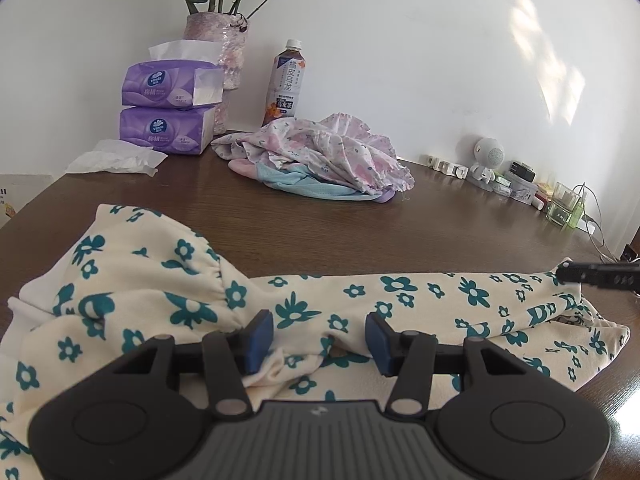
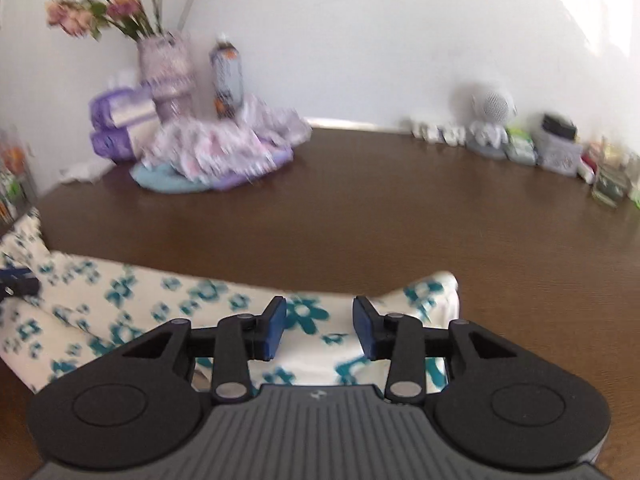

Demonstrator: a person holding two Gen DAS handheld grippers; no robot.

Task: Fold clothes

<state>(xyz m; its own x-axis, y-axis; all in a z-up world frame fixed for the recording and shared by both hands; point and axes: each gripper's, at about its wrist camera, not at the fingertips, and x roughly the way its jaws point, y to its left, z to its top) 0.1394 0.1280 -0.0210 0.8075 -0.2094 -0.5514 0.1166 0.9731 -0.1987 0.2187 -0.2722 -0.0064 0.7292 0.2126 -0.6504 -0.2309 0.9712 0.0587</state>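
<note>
left wrist view:
left claw (image 1: 320,336): open, blue pads well apart, nothing between them. Sits low over the garment, pads at cloth level; cannot tell if they touch it.
garment (image 1: 192,304): cream fabric with teal flower print, spread across the near part of the brown surface (image 1: 320,224), left to right. Gathered seam left of centre, folds bunched at the right end.
right claw (image 1: 592,274): only a black tip shows at the right edge, over the far right end of the garment. State not readable from here.
clothes pile (image 1: 320,156): pink floral ruffled piece on top of light blue and purple pieces, mid-surface, well apart from the garment.
tissue packs (image 1: 168,108): two purple packs stacked, back left, by the wall. Loose tissue (image 1: 116,162) lies in front of them.
vase (image 1: 224,48): with dried flowers, behind the packs.
tea bottle (image 1: 286,80): upright, just behind the clothes pile.
small clutter (image 1: 516,182): white figurine, boxes, glass jar along the wall at right.

right wrist view (motion-blurred):
right claw (image 2: 320,330): open, pads apart, gripping nothing. Positioned over the garment's right end.
garment (image 2: 192,300): runs from the left edge to just right of the claw; corner folded up at the right end.
left claw (image 2: 18,278): dark tip visible at far left over the cloth.
clothes pile (image 2: 224,152): back left, blurred, near the tissue packs.
</note>
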